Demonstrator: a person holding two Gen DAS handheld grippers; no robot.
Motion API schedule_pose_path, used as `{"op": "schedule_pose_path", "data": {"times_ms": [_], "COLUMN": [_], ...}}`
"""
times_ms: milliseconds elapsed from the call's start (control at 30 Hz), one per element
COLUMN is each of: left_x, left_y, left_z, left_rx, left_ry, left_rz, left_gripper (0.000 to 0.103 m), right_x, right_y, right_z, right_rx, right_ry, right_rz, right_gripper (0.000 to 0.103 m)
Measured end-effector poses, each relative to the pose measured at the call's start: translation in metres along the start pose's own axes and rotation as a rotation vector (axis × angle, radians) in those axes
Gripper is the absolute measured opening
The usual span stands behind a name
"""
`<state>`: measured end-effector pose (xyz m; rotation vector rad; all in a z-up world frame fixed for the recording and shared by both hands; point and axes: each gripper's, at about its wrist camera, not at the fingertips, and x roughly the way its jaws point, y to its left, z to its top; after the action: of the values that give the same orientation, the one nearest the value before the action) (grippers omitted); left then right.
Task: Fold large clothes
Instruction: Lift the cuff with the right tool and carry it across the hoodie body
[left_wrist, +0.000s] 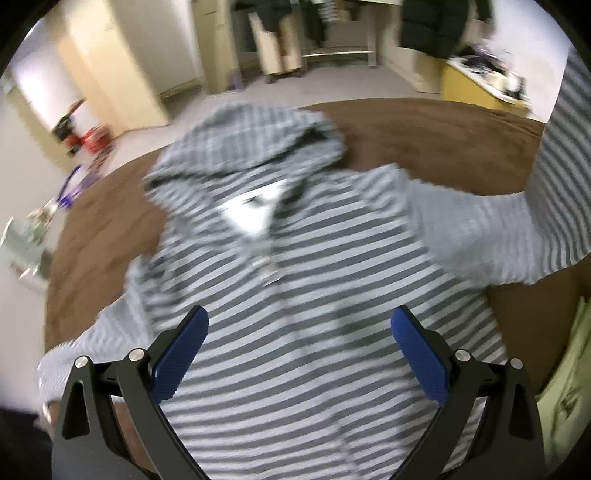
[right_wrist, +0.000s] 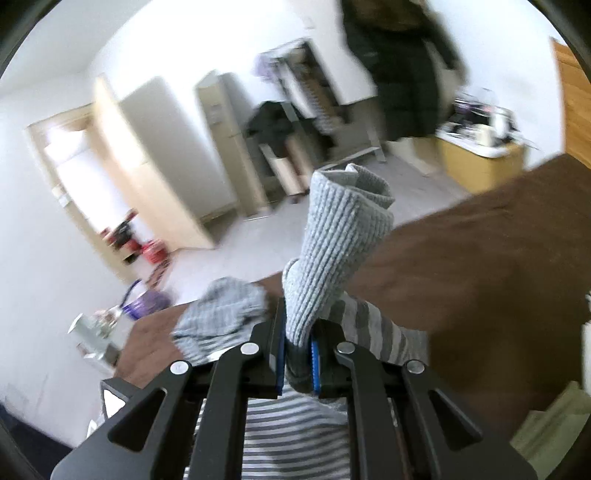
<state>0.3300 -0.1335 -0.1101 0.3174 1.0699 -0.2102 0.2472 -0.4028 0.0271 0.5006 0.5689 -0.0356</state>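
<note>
Broadly, the striped hoodie (left_wrist: 295, 266) lay spread, front up, on the brown bed cover (left_wrist: 424, 133), hood (left_wrist: 251, 144) toward the far edge, where the cover met pale floor (left_wrist: 354, 85).

Left gripper (left_wrist: 299, 354): jaws spread wide, blue pads (left_wrist: 177, 358) apart over the lower chest of the garment, nothing between them; whether they touched the cloth could not be told.

Right gripper (right_wrist: 298, 362): jaws pressed together, pinching the ribbed cuff (right_wrist: 340, 236), which stood up out of the pads. The sleeve (left_wrist: 546, 184) rose off the cover at the right of the left wrist view and ran out of frame at the upper right.

Edges: the other sleeve (left_wrist: 62, 365) trailed to the near left edge of the cover. Bare brown cover showed on both sides of the hood and to the right of the body. A pale green cloth (left_wrist: 565, 387) lay at the near right edge, just beside the hoodie's hem.

Room: open floor beyond the bed; a yellow cabinet (left_wrist: 480, 88) with clutter on top stood near the far right corner. Both views were motion-blurred.
</note>
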Motion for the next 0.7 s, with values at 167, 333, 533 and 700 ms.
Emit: {"op": "schedule_pose_path", "data": {"times_ms": [167,333,533,700], "left_x": [-0.003,-0.001,0.007,0.015], "left_y": [0.069,0.121,0.165,0.197], "left_z": [-0.041,-0.084,-0.120,-0.138], "left_rx": [-0.095,-0.175,-0.266,-0.326], "left_ry": [0.038,0.077,0.111,0.120], "left_rz": [0.066,0.100,0.116,0.108], "left_gripper": [0.097,0.097,0.097,0.097], "right_x": [0.030,0.081,0.122,0.144], "right_y": [0.076,0.141,0.194,0.227], "right_z": [-0.019,-0.062,-0.136,-0.182], "right_rx": [-0.057,-0.122,-0.197,-0.255], "right_ry": [0.050,0.177,0.319,0.398], "right_rz": [0.114,0.189,0.211,0.208], "right_gripper": [0.011,0.011,0.011,0.011]}}
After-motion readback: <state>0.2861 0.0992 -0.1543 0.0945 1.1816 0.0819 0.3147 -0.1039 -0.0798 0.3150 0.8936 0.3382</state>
